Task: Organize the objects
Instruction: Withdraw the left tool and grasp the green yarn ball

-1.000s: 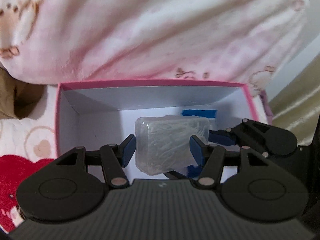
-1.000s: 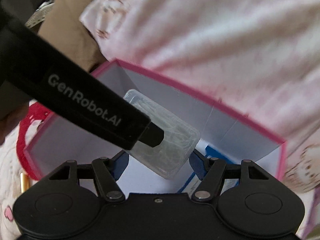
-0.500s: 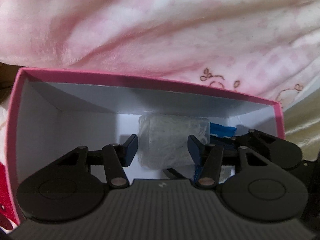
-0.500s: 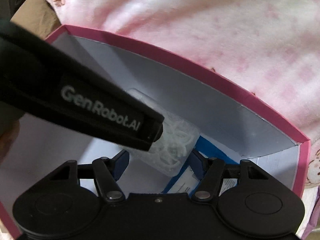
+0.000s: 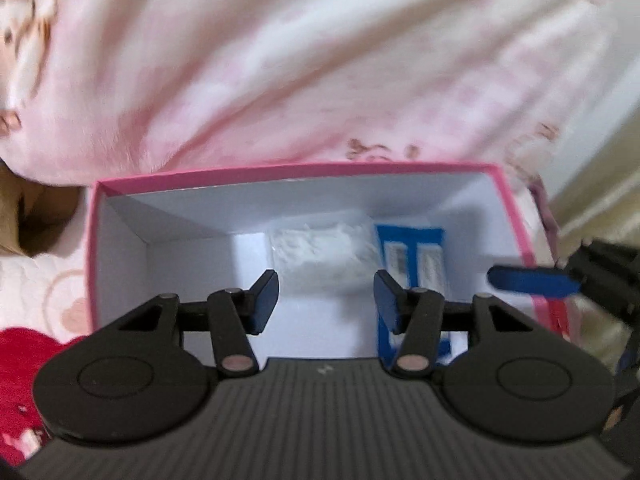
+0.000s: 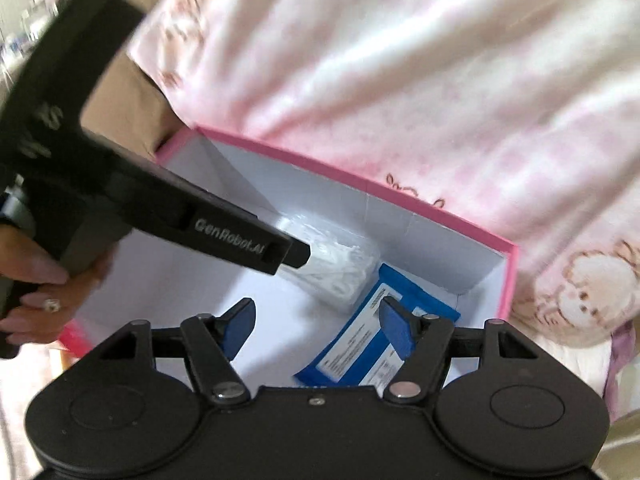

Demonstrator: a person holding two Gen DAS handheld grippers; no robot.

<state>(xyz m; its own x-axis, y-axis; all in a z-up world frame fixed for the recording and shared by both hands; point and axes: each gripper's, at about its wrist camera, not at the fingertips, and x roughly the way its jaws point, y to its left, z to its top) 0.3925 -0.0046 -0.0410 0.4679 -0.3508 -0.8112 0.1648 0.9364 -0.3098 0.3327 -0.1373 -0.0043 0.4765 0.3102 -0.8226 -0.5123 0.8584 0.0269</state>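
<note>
A pink box (image 5: 296, 170) with a white inside sits on the bedding; it also shows in the right wrist view (image 6: 508, 276). A clear plastic case of white clips (image 5: 324, 252) lies on its floor near the far wall, next to a blue packet (image 5: 416, 256). Both show in the right wrist view, the case (image 6: 340, 264) and the packet (image 6: 372, 344). My left gripper (image 5: 325, 302) is open and empty above the box, in front of the case. My right gripper (image 6: 316, 326) is open and empty over the box's near right part.
A pink patterned blanket (image 5: 320, 68) rises behind the box. A red heart-print fabric (image 5: 28, 352) lies at the left. The left tool's black body (image 6: 132, 200) and the hand holding it (image 6: 44, 284) cross the right wrist view. A brown cushion (image 6: 132, 96) sits behind it.
My left gripper opened and let go of the clear case, which now lies on the box floor. The left gripper pulled back and up; the right gripper also drew back.
</note>
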